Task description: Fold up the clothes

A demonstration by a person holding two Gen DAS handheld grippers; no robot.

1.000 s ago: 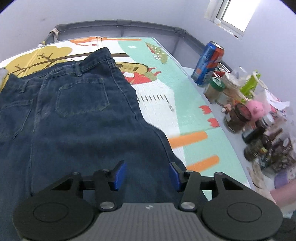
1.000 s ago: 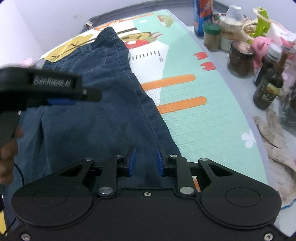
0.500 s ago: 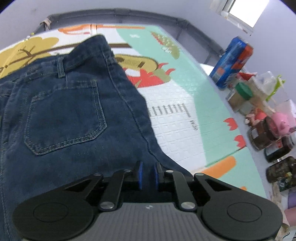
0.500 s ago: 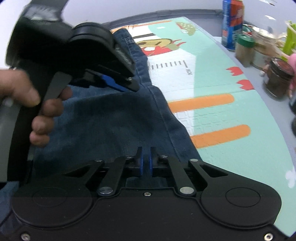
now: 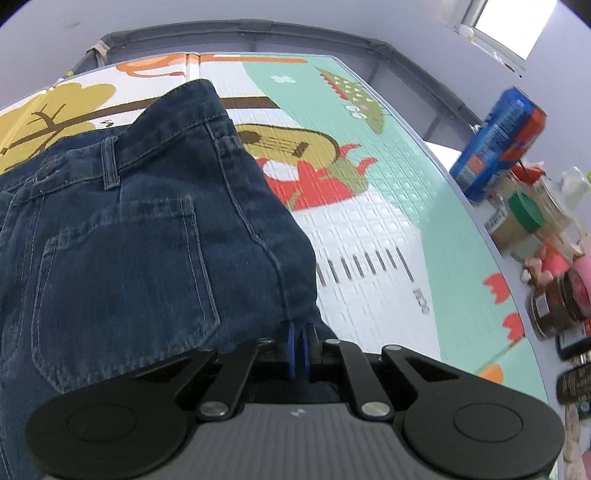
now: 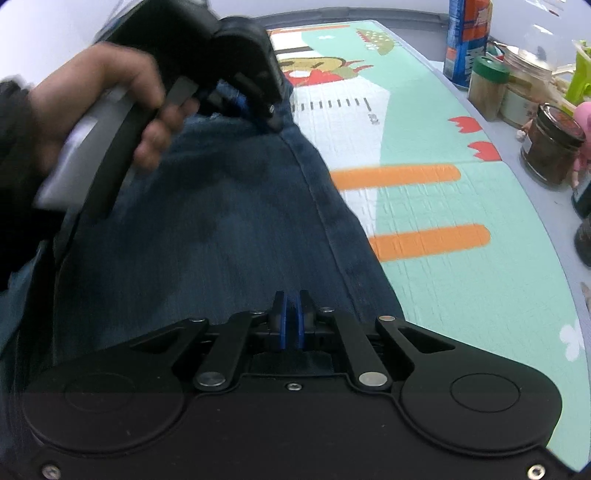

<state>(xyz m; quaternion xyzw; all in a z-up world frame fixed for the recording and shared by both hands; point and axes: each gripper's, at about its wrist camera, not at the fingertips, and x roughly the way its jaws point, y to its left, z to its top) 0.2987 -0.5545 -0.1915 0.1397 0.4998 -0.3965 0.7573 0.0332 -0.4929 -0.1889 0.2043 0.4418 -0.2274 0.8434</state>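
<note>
No lettering reads clearly: the small dark print on the play mat [image 5: 421, 301], ahead and right of the left hand-held gripper [image 5: 299, 345], is illegible, as is the blue can [image 5: 495, 144] label.

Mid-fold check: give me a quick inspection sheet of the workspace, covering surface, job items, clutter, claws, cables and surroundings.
Surface: patterned play mat, bare on its right side.
Job's things: dark jeans spread flat, back pocket up.
Clutter: can, green-lidded jar and dark jar along the mat's right edge.
Claws: left claw shut on the jeans' side seam; right claw shut on the jeans further down.
Cables: nothing seen.
Surroundings: grey rail, window.
</note>
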